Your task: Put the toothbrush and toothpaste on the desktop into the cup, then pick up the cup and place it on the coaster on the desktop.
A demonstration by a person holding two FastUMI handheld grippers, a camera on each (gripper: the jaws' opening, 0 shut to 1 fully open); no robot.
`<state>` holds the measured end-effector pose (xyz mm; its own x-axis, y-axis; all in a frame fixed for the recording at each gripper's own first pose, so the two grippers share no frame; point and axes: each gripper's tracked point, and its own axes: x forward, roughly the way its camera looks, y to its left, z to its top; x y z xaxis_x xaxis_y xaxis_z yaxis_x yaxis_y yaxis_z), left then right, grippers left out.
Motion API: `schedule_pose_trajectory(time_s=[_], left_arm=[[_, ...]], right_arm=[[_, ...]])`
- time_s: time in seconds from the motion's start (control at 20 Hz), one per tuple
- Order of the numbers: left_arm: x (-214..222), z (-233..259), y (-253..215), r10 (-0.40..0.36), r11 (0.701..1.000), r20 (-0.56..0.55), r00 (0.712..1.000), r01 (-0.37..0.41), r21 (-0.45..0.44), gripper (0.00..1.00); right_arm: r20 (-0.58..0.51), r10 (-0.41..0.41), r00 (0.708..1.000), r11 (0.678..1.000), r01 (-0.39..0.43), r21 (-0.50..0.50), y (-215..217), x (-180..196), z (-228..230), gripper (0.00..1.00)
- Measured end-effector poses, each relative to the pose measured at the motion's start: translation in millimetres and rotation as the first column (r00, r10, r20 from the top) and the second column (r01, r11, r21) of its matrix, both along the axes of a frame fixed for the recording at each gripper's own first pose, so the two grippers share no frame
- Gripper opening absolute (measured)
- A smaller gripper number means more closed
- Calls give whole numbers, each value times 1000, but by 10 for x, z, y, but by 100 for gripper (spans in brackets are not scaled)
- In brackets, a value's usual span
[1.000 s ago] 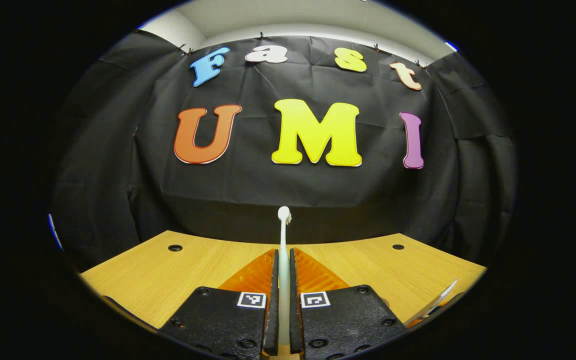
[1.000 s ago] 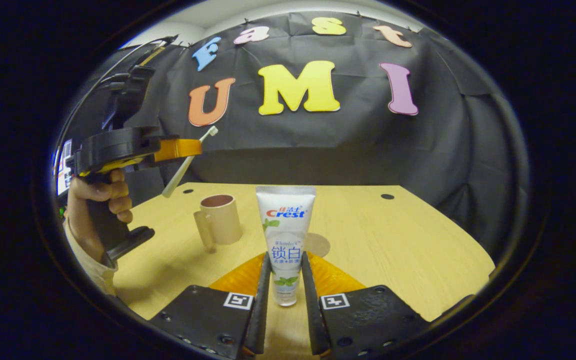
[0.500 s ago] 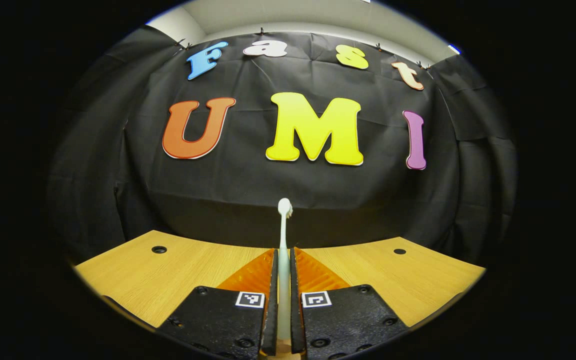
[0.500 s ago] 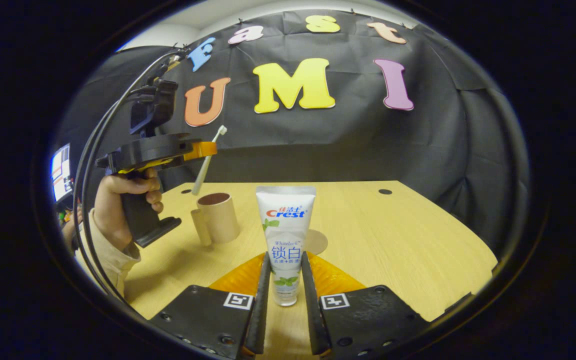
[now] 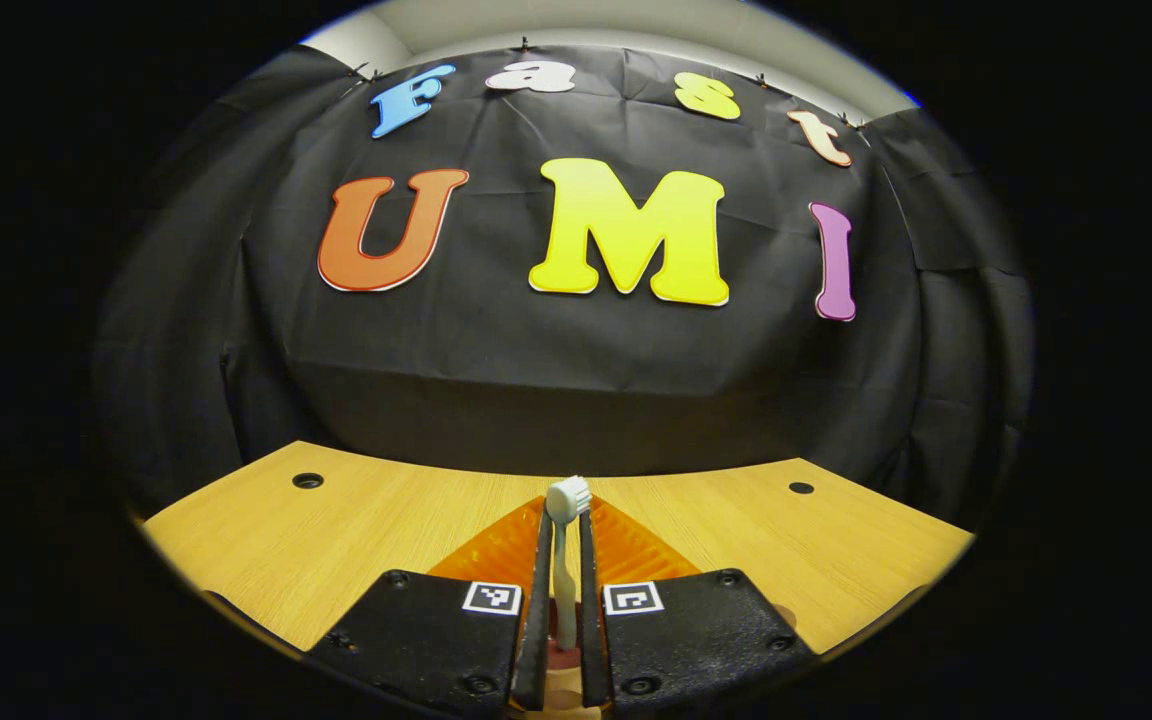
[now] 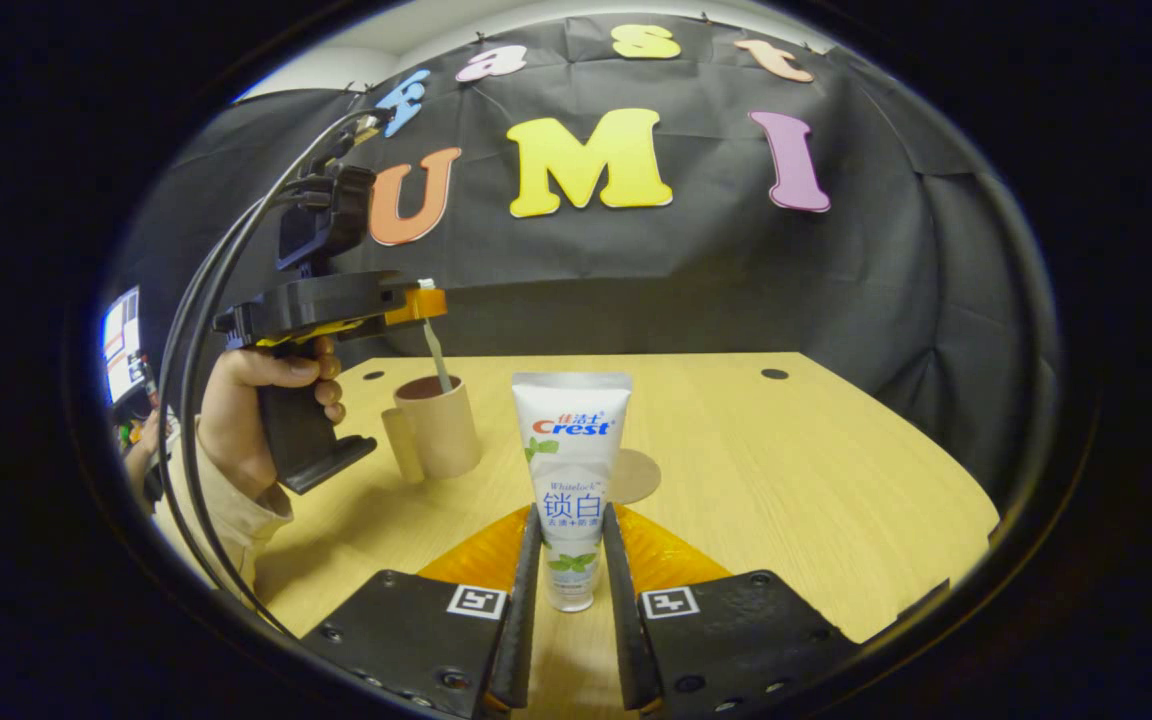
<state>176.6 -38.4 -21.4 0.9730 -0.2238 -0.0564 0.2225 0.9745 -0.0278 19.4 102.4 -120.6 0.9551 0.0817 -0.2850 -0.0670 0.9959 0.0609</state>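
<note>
My left claw is clamping the toothbrush, both fingers pressing its handle; long axis near vertical, bristle head up, just clearing the fingertips. In the right gripper view I'm seeing that claw, in a hand, hanging right above the cup, the toothbrush slanting down with its lower end dipping into the cup's mouth. My right claw is gripping the toothpaste near its cap end, tube upright, cap down, flat crimped end pointing up. Cup is standing upright on the worktop, handle toward me. Round coaster is lying flat just behind the tube, right of the cup, empty.
</note>
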Motion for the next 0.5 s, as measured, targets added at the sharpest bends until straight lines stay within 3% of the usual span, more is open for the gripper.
schedule_pose_trajectory(time_s=[0.05, 0.1, 0.15, 0.25, 0.35, 0.4, 0.5], left_arm=[[1, -18, -20, -12, 1000, -8, 1000, 12, 0, 18], [-19, -42, -14, -16, 1000, -16, 1000, 16, 0, 31], [-29, -64, -24, -21, 1000, -25, 999, 21, -4, 34], [-22, -119, 22, -5, 1000, -46, 999, 6, 6, 72], [-36, -157, 74, 7, 1000, -55, 998, -6, 10, 80], [-44, -163, 89, 5, 1000, -60, 998, -4, 10, 76], [-88, -126, 187, 26, 1000, -48, 999, -26, 14, 99]], right_arm=[[1, -1, 1000, 1000, 1, -3, 7, 9, 7, 35], [3, -3, 1000, 1000, 3, -8, 12, 12, 14, 35], [4, -5, 1000, 1000, 5, -13, 13, 14, 14, 35], [5, -10, 1000, 1000, 10, -20, 22, 35, 16, 35], [4, -14, 1000, 1000, 14, -25, 43, 58, 20, 37], [4, -15, 1000, 1000, 15, -25, 56, 74, 23, 35], [7, -16, 1000, 1000, 16, -21, 80, 113, 41, 35]])
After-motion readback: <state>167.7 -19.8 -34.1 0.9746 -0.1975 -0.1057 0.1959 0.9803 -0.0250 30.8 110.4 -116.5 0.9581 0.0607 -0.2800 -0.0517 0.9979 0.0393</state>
